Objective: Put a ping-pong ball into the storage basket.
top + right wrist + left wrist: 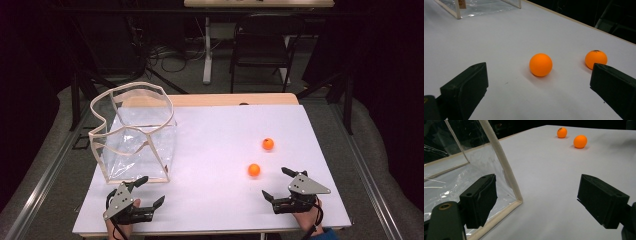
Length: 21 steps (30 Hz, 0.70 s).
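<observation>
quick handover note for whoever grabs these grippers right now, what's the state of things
Left gripper: open, holding nothing, at the near corner of the clear bag.
Right gripper: open, holding nothing, just short of the nearer orange ball.
Farther orange ball lies beyond it; both are loose on the white table, apart from each other.
Done: nothing visibly moved; no ball shows in the bag.
Left, probably: pick up each ball and drop it in the bag.

Each claw, left claw (148,190) and right claw (276,183), is black with blocky matte jaws, topped by a grey three-cornered plate with small screws; a black cable trails back, and a blue sleeve (327,233) shows at the right wrist
</observation>
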{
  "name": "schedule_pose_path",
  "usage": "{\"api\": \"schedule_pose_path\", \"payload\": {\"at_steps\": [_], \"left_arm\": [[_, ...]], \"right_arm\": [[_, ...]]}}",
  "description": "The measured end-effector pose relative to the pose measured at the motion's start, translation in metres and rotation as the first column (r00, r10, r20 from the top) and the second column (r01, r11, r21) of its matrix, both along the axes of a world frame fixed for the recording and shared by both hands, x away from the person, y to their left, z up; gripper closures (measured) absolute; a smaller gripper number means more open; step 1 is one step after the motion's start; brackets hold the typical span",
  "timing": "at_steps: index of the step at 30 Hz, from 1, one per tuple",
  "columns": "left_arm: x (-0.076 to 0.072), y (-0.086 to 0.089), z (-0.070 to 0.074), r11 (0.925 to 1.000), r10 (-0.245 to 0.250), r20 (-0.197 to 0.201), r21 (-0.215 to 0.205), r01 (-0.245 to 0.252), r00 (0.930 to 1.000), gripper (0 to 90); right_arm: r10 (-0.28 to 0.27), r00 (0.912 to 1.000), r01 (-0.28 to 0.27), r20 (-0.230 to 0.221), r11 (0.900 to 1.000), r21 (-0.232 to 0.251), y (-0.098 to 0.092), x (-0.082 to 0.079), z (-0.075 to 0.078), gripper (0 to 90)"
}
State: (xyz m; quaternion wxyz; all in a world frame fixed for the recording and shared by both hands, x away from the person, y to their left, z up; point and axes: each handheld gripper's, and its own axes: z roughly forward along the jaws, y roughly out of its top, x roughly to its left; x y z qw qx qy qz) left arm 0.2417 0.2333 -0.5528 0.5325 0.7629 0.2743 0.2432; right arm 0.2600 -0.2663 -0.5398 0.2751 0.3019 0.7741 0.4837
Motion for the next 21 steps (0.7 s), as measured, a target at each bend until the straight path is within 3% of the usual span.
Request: {"api": "schedule_pose_path", "payload": {"at_steps": [5, 21], "left_arm": [[0.0, 0.0, 0.0, 1.0, -0.002, 0.004, 0.002, 0.002, 1.0, 15.8], [0.0, -0.001, 0.0, 1.0, -0.005, 0.003, 0.002, 0.005, 1.0, 15.8]], "right_arm": [[0.007, 1.0, -0.007, 0.002, 1.0, -0.007, 0.001, 0.001, 0.0, 1.3], [0.013, 0.9975, -0.016, -0.069, 0.999, -0.042, 0.007, 0.012, 0.001, 1.3]]}}
